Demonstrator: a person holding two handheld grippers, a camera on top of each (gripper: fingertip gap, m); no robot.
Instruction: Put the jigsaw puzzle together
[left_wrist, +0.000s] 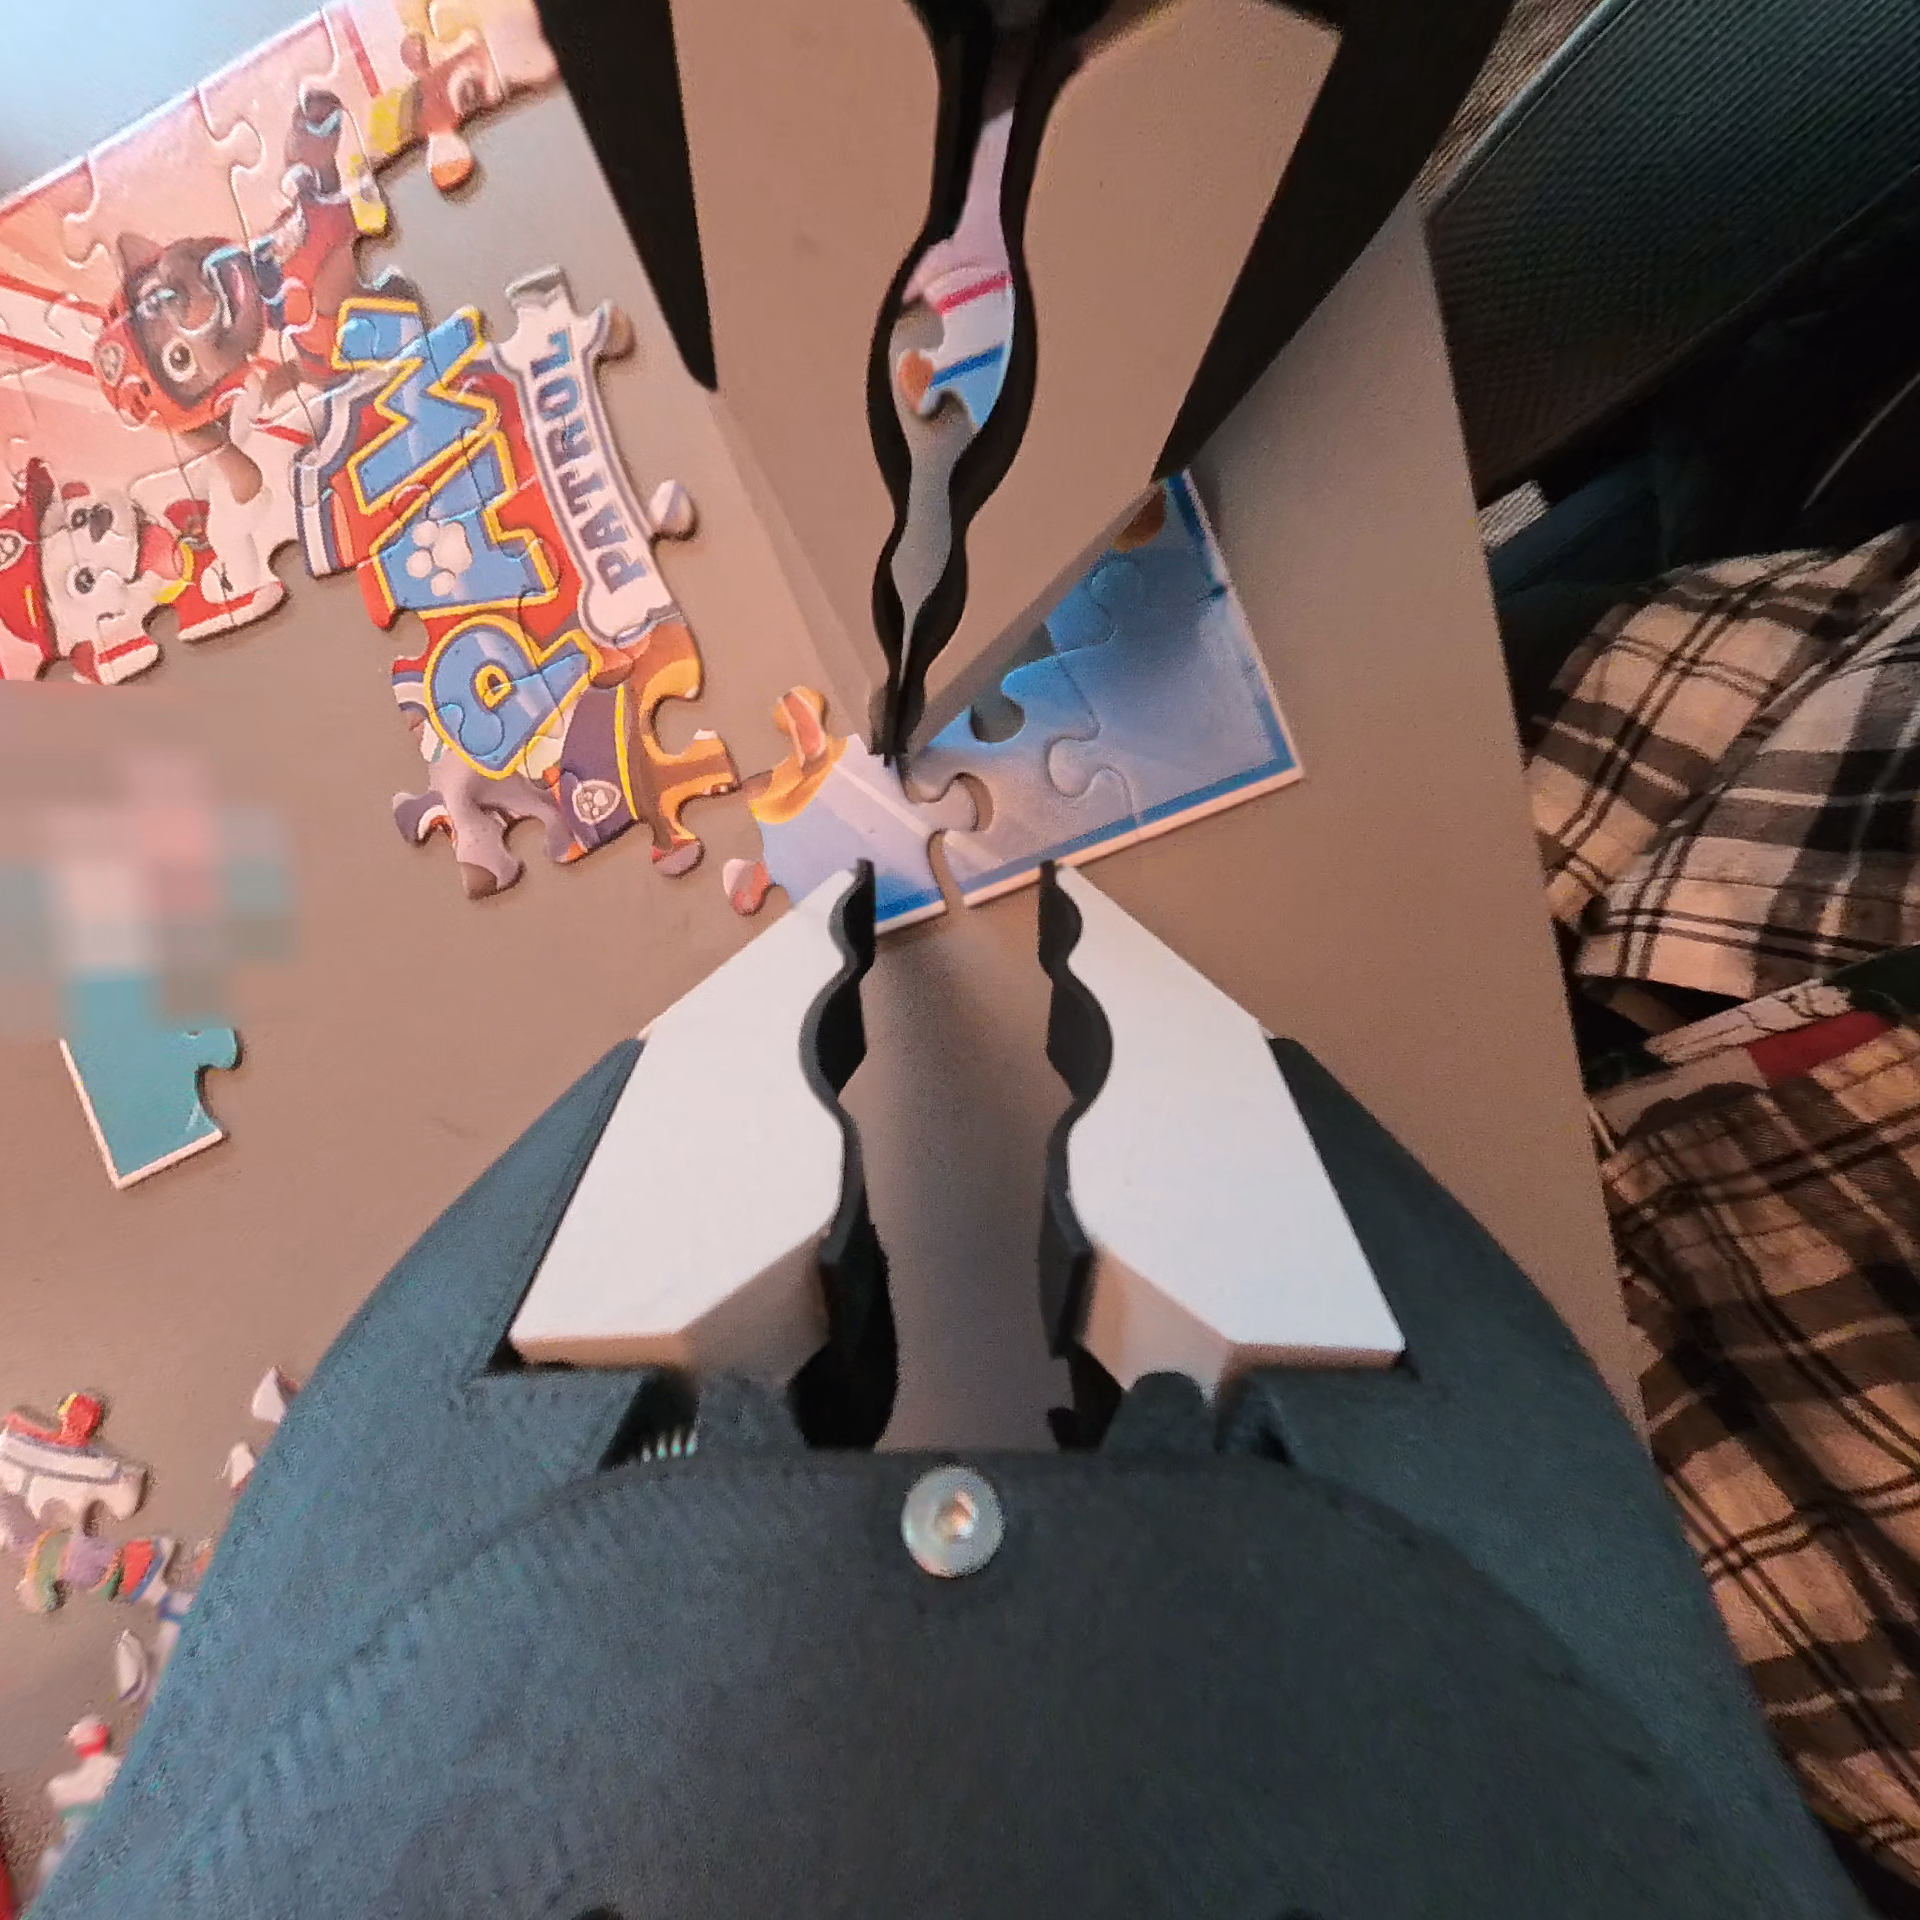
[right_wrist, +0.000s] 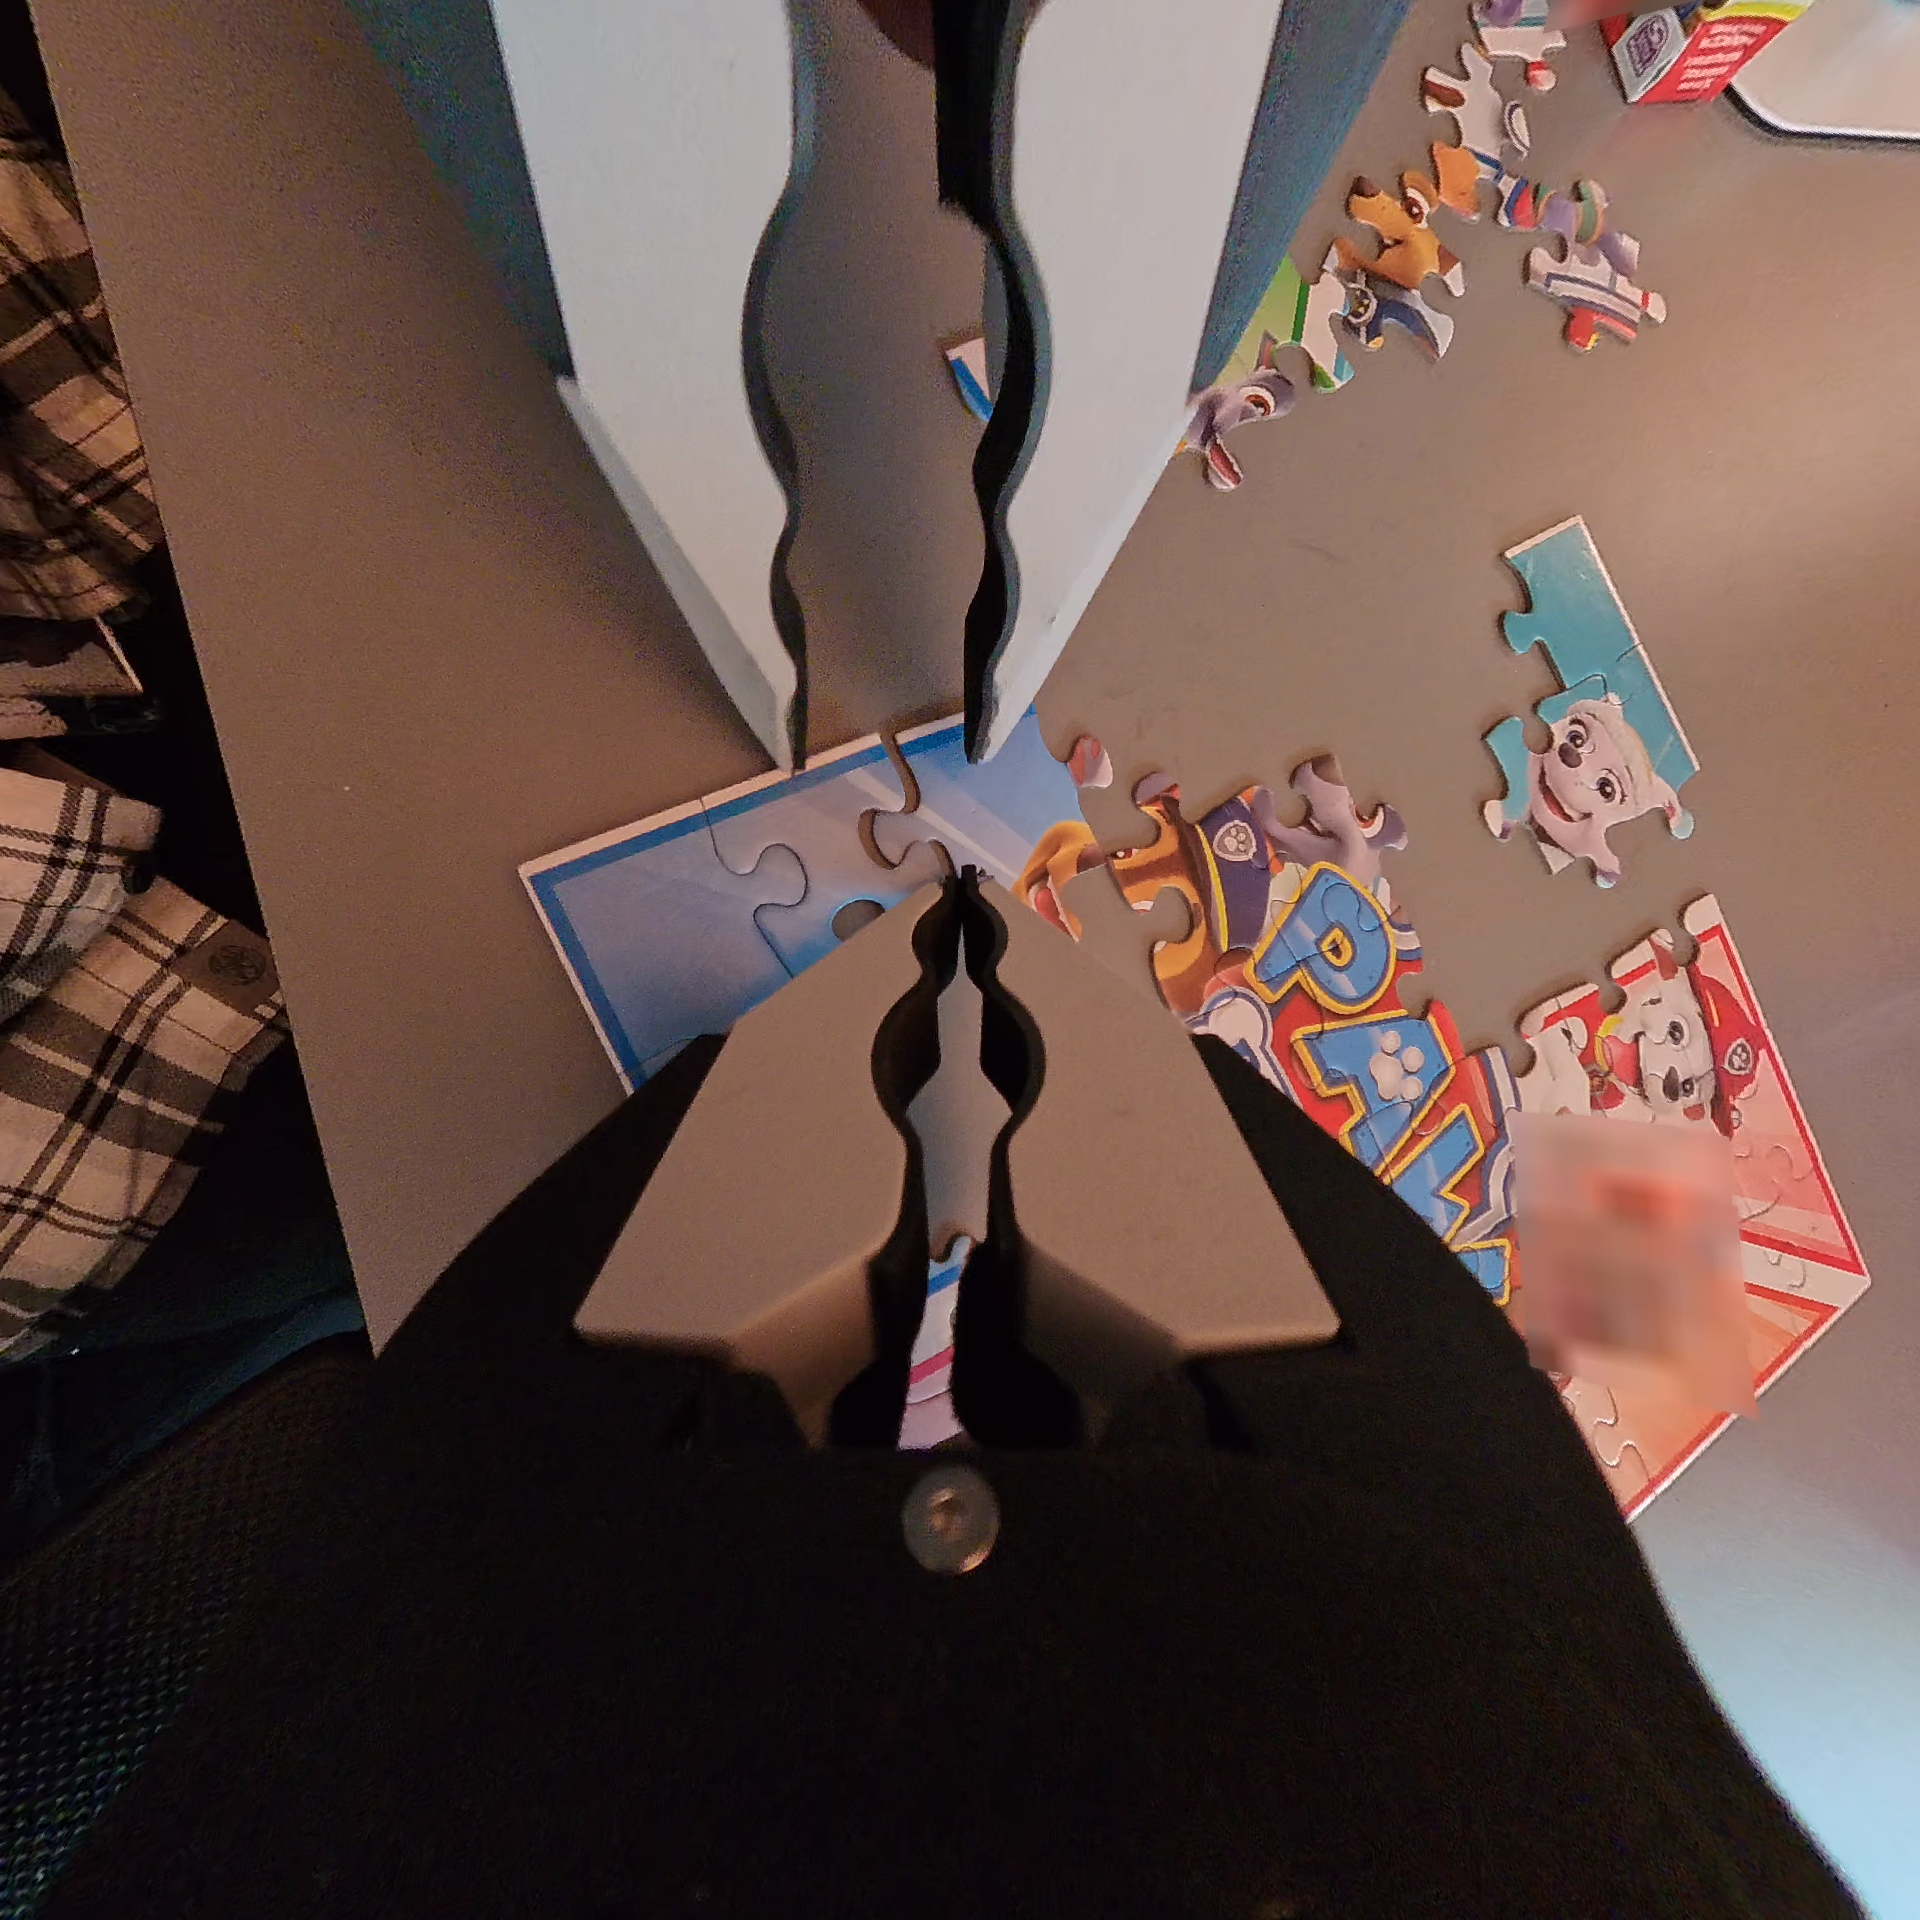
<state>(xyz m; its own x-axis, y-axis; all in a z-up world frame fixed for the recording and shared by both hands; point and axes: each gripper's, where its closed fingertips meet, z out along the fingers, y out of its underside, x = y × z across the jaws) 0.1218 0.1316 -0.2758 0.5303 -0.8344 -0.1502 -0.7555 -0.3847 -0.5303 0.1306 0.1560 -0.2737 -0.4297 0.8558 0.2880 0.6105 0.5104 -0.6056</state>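
Observation:
A partly joined cartoon jigsaw lies flat on a grey table (left_wrist: 1299, 1039). Its blue corner section (left_wrist: 1143, 707) (right_wrist: 665, 914) meets a blue-and-orange piece (left_wrist: 821, 821) (right_wrist: 997, 800) at a knob joint. My right gripper (right_wrist: 961, 878) is shut, its tips resting on that joint; in the left wrist view it (left_wrist: 894, 748) comes down from the top. My left gripper (left_wrist: 956, 883) is open and empty, its tips on either side of the joint at the puzzle's border, facing the right one (right_wrist: 888, 748). A loose piece (left_wrist: 956, 343) lies under the right gripper.
The logo section (right_wrist: 1330, 987) (left_wrist: 468, 520) joins a red section (right_wrist: 1662, 1039) (left_wrist: 156, 364). A teal two-piece group with a white dog (right_wrist: 1590, 769) lies apart. Several loose pieces (right_wrist: 1403, 249) (left_wrist: 62, 1455) lie beyond. A red box (right_wrist: 1704, 52) stands far off. Plaid cloth (left_wrist: 1714, 727) lies past the table edge. Less than 4 cm separates the two grippers' tips.

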